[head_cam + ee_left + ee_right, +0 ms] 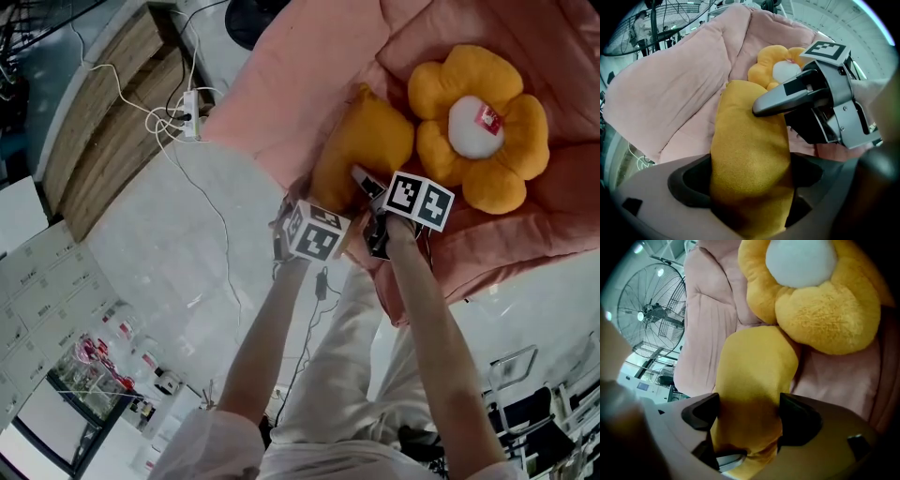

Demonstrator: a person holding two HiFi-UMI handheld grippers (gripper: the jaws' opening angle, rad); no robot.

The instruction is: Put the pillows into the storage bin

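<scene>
On a rumpled pink quilt (300,84), a plain mustard pillow (366,150) lies at the near edge of the bedding, touching the flower-shaped pillow (478,127) with a white centre that sits just beyond it. Both pillows rest on the quilt; neither has been lifted clear, as far as the views show.

Two hand-held claws close in on the same near end of the mustard pillow. The left gripper (752,178) stands with its jaws wide around the cushion, the fabric filling the gap and touching both pads, so it appears to have a hold on it. The right gripper (750,416) pinches the cushion too, the stuffing narrowing visibly where its dark pads press in from either side. In the head view, the two marker cubes sit close together above the person's outstretched forearms.

No storage bin appears in any view, so where the pillows must go cannot be told. The task looks to be at its start: the first pillow is gripped but not yet carried, and the flower pillow is untouched. A pale floor (169,244) with trailing cables lies beside the bed.
</scene>
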